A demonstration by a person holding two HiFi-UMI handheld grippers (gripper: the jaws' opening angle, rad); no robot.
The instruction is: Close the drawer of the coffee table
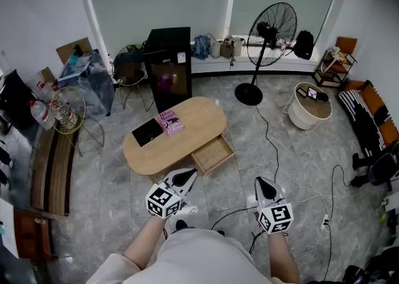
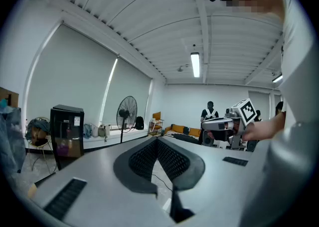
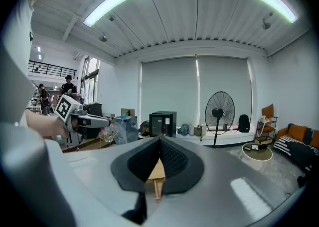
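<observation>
The oval wooden coffee table (image 1: 199, 119) stands in the middle of the floor in the head view. Its drawer (image 1: 213, 154) is pulled out at the near right side and looks empty. My left gripper (image 1: 192, 173) hovers just in front of the table's near edge, left of the drawer, jaws shut on nothing. My right gripper (image 1: 259, 180) is held to the right of the drawer and apart from it, also shut and empty. In the right gripper view, pale wood (image 3: 157, 173) shows between the fingers below the closed tips (image 3: 160, 139). The left gripper's tips (image 2: 157, 139) meet in its own view.
A purple book (image 1: 170, 122) and a black pad (image 1: 147, 131) lie on the table. Behind it stand a black cabinet (image 1: 168, 65) and a standing fan (image 1: 269, 30). A round white side table (image 1: 312, 107) is at right, cables (image 1: 280, 180) trail over the floor, a bench (image 1: 50, 164) at left.
</observation>
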